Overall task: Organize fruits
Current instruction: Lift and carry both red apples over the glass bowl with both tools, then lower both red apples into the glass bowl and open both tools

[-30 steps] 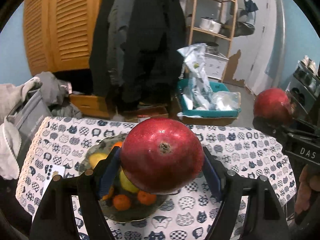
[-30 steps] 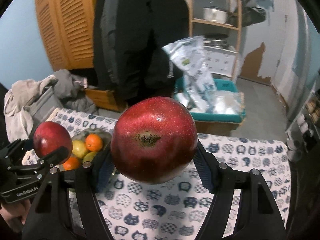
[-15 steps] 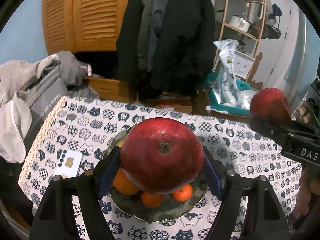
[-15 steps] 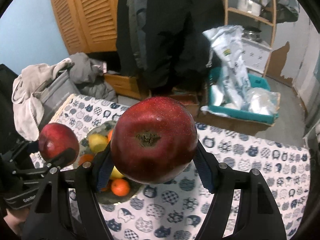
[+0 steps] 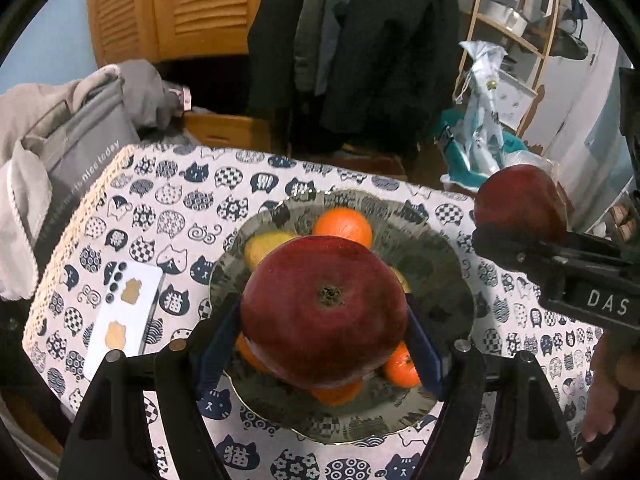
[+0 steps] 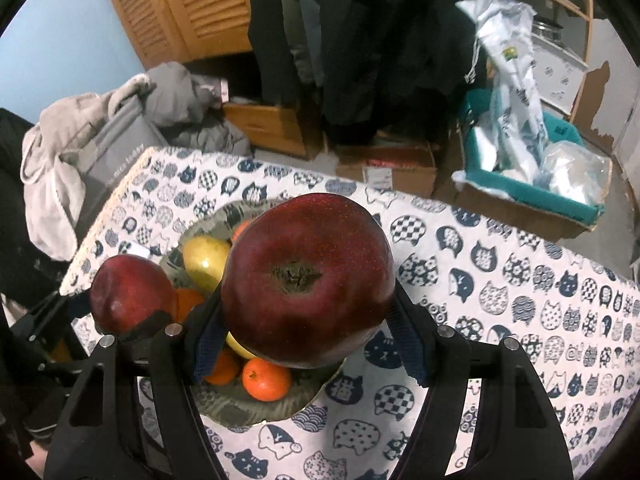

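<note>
My left gripper (image 5: 322,332) is shut on a large red apple (image 5: 324,308) and holds it above a glass fruit plate (image 5: 436,264) with oranges (image 5: 343,225) and a yellow fruit (image 5: 266,245). My right gripper (image 6: 306,332) is shut on a second red apple (image 6: 308,276), held over the right side of the same plate (image 6: 224,408). The right gripper with its apple (image 5: 520,204) shows at the right of the left wrist view. The left gripper's apple (image 6: 130,294) shows at the left of the right wrist view.
The table has a cat-print cloth (image 5: 168,200). A white card (image 5: 124,320) lies left of the plate. A grey bag with clothes (image 5: 68,148) stands past the table's left edge. A teal box with plastic bags (image 6: 532,168) and cardboard boxes (image 6: 384,164) sit on the floor beyond.
Both grippers have moved forward and tilted down over the table. The plate now lies directly under the left apple and close under the right one. Both grips are unchanged.
</note>
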Tool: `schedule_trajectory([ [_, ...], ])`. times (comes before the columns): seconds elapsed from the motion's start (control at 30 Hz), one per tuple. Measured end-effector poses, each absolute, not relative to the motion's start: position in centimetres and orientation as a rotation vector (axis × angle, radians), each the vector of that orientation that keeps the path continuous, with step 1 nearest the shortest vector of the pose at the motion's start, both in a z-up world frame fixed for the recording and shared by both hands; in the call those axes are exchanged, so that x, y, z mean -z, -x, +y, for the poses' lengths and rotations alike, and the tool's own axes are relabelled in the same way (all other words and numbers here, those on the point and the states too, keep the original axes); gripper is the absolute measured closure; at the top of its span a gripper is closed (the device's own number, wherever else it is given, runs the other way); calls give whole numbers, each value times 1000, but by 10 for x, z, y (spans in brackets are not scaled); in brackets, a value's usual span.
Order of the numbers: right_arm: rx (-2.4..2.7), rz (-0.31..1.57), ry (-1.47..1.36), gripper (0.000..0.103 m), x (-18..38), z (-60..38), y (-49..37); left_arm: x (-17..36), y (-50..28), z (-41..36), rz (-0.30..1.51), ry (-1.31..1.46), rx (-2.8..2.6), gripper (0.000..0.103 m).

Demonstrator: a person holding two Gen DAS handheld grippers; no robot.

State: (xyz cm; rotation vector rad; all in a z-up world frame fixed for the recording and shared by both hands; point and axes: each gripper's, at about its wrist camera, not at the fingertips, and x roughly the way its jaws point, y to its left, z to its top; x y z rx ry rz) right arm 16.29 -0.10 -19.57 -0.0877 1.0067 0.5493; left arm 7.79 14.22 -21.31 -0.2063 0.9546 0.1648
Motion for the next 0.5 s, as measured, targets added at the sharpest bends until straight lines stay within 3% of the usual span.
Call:
schedule_trajectory([
  [0.5,-558,1132,97,30,250,12,-177,248,-86,152,1032,255,-180,24],
])
